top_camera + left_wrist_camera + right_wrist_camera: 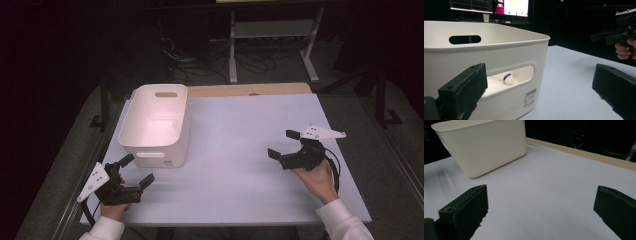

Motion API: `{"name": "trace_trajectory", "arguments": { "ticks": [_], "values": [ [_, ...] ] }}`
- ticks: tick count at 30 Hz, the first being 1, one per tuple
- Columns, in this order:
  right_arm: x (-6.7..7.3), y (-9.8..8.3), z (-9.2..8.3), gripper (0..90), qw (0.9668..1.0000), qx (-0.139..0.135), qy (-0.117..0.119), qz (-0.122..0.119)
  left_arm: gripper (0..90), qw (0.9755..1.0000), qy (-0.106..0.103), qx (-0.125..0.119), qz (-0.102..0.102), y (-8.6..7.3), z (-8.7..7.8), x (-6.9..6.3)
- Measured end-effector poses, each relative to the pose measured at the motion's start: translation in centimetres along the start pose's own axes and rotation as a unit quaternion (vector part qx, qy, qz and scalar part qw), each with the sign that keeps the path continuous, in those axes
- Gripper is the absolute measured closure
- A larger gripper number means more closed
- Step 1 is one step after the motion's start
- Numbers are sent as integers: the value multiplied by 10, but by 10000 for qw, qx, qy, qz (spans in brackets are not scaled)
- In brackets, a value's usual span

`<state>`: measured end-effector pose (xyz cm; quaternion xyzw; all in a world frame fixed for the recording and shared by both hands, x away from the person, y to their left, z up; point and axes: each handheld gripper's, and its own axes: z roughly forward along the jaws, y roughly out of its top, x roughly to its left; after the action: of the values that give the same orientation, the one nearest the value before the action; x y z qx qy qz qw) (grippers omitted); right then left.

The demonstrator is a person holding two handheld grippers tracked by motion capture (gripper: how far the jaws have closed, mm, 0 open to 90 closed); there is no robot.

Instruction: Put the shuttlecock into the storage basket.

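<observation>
The left claw (136,171) is being held at the near left corner of the table (240,150), jaws spread wide, nothing gripped. The right claw (283,143) is being held farther in, at the right side, likewise wide open and empty. The white bin (155,125) is being kept at the far left, just beyond the left claw. A small white ball (508,79) is being seen inside it through the handle slot.

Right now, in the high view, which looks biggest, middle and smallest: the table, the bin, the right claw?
1. Table, biggest by far.
2. Bin.
3. Right claw, smallest, though it lies nearer the camera than the bin.
</observation>
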<state>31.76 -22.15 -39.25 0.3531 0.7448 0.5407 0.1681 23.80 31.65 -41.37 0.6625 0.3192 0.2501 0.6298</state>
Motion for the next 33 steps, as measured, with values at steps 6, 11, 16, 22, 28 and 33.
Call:
{"name": "trace_trajectory", "arguments": {
  "ticks": [6,11,16,22,28,33],
  "values": [
    [-2,-6,-10,0,9999,-126,-104,-1,0,10000,8,1,-1,0,0,0],
    [-6,-14,-17,0,9997,-137,-175,52,0,10000,7,2,-3,0,0,0],
    [-6,-21,-21,0,9996,-168,-228,77,0,10000,4,-7,10,0,0,0],
    [-6,-26,-27,0,9993,-215,-294,72,0,10000,1,-20,8,0,0,0],
    [-6,-30,-33,0,9990,-288,-346,33,0,10000,-10,-40,-12,0,0,0],
    [-6,-33,-36,0,9988,-308,-380,41,0,10000,-12,-31,14,0,0,0]
  ]
}}
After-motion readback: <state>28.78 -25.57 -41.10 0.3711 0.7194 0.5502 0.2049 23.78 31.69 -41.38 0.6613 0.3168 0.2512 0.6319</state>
